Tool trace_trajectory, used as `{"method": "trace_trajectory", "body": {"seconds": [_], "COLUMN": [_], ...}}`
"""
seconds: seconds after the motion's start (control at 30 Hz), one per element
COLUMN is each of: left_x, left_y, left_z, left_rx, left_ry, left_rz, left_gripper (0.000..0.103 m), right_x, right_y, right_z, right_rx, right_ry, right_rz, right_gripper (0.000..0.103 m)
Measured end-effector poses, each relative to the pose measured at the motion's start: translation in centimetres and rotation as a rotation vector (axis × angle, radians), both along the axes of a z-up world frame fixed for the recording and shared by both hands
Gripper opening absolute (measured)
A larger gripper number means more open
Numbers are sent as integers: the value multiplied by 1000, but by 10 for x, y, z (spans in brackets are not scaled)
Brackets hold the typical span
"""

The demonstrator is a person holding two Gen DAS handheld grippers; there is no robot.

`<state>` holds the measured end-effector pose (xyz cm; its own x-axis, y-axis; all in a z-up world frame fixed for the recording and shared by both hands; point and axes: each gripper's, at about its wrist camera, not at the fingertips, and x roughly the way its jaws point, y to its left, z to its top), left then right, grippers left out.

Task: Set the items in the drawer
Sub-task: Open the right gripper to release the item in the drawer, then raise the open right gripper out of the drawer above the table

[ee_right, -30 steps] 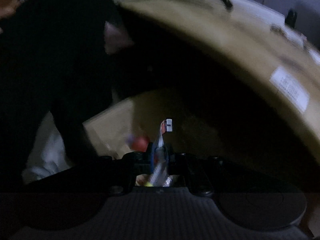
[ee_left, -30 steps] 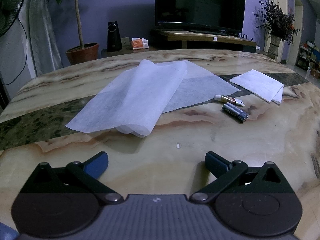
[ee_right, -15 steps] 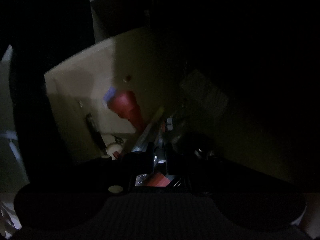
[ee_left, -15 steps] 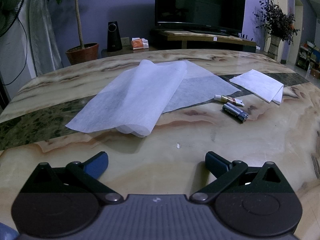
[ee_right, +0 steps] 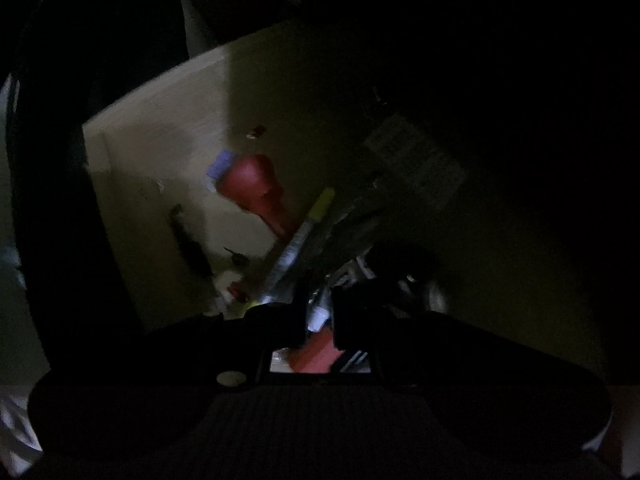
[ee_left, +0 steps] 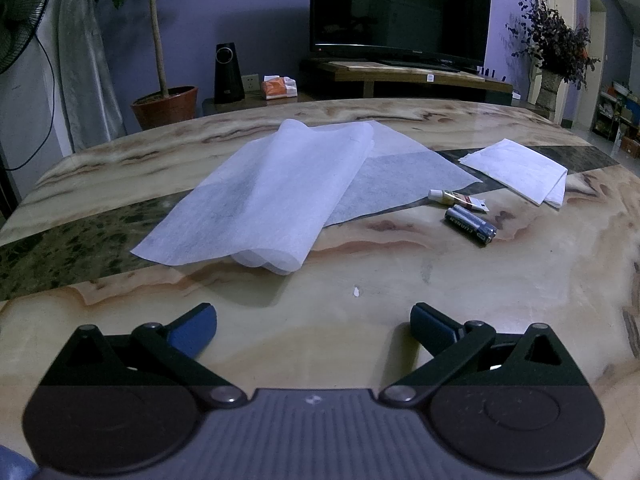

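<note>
Dim room – purple wall (ee_left: 256, 12), dark television (ee_left: 400, 4), potted tree (ee_left: 156, 40).

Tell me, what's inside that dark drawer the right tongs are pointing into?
In the drawer I can make out a red bottle-like object, a yellow-tipped pen and a dark stick. The right side is lost in shadow, and the tongs cover whatever lies nearest.

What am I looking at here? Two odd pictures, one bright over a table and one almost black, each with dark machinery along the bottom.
No robot: a person holds a claw in each hand, each with its own camera looking along the fingers. The bright picture is from the left claw, open and empty above a marble table. On it lie white sheets, a folded cloth, a small tube and batteries. The dark picture is from the right claw, aimed down into a drawer holding a red object. It pinches something small; what, I cannot tell.
</note>
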<state>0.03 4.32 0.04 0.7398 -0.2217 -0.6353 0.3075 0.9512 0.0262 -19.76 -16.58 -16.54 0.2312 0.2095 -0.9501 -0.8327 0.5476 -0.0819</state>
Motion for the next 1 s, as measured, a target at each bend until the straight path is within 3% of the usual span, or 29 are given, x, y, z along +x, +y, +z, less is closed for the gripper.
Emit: {"method": "trace_trajectory", "body": {"seconds": [0.27,0.4,0.53,0.63,0.67,0.73,0.8,0.9,1.0], "left_x": [0,0,0,0,0,0,0,0,0], "left_y": [0,0,0,0,0,0,0,0,0], "left_z": [0,0,0,0,0,0,0,0,0], "left_rx": [0,0,0,0,0,0,0,0,0], "left_ry": [0,0,0,0,0,0,0,0,0], "left_rz": [0,0,0,0,0,0,0,0,0], "left_gripper": [103,103,103,103,103,103,103,103,103], "right_x": [-10,-19,-22,-17,-14,-6,4,25,56], "right_y": [4,4,-8,-29,-38,-55,-68,-73,-75], "right_z": [23,54,102,148,164,192,210,224,224], "right_rx": [15,76,275,531,625,765,832,773,748], "right_ry": [-83,-114,-63,-19,-23,-84,-195,-384,-426], "right_rz": [37,68,73,43,26,-35,-128,-275,-405], "right_gripper": [16,17,17,19,26,34,49,53,53]}}
